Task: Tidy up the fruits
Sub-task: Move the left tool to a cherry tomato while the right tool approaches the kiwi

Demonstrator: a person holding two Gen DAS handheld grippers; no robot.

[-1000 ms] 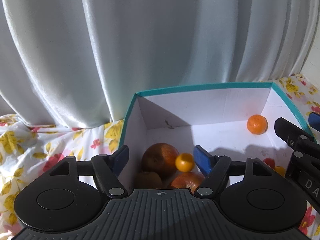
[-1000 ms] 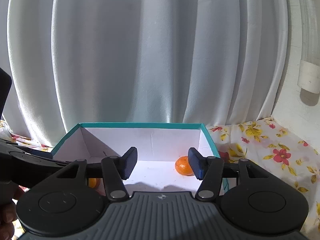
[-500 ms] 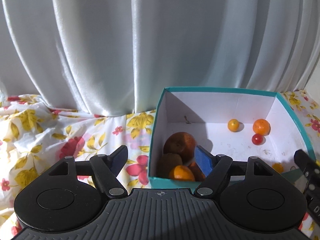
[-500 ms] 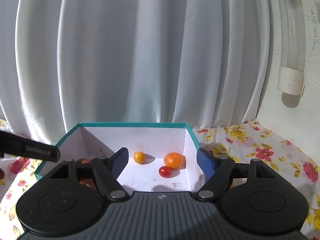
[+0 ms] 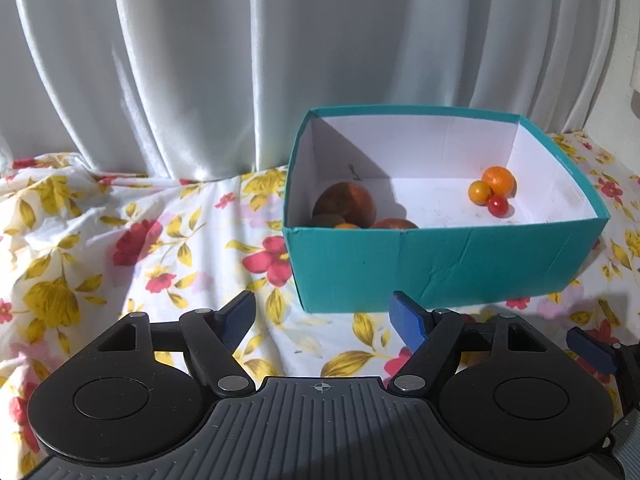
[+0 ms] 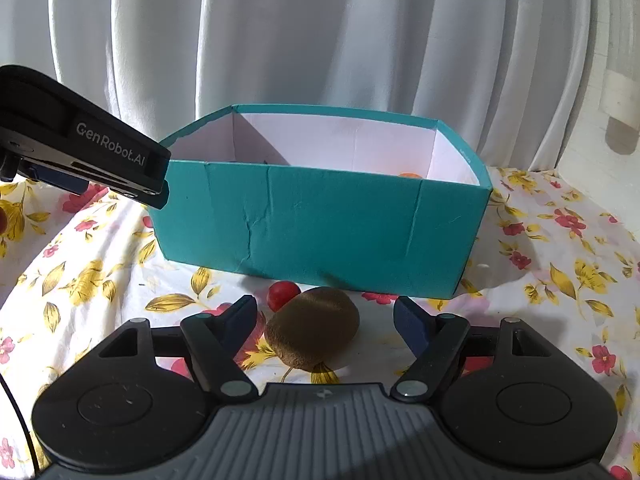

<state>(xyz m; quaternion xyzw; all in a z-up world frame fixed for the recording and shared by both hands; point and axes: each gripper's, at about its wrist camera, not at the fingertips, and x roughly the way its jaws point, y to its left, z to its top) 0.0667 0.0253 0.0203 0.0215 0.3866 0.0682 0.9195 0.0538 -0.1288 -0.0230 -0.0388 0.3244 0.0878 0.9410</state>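
A teal box point(image 5: 440, 264) with a white inside stands on the flowered cloth. In its left corner lie two large reddish-brown fruits point(image 5: 346, 202) and a kiwi. At its right lie a mandarin point(image 5: 499, 179), a small orange tomato point(image 5: 479, 191) and a red cherry tomato point(image 5: 498, 206). My left gripper point(image 5: 324, 316) is open and empty, in front of the box. My right gripper point(image 6: 326, 314) is open low over the cloth. A brown kiwi point(image 6: 312, 326) lies between its fingers, gaps on both sides. A red cherry tomato point(image 6: 283, 295) sits just beyond, by the box wall point(image 6: 320, 224).
White curtains hang close behind the box. The flowered cloth point(image 5: 140, 248) is rumpled at the left. My left gripper's body point(image 6: 80, 148) juts in at upper left in the right wrist view. A white wall with a pipe point(image 6: 620, 100) stands at the right.
Both grippers drew back from over the box to the cloth in front of it and sank. The right jaws widened. The small orange tomato rolled to the mandarin. The kiwi came between the right fingers.
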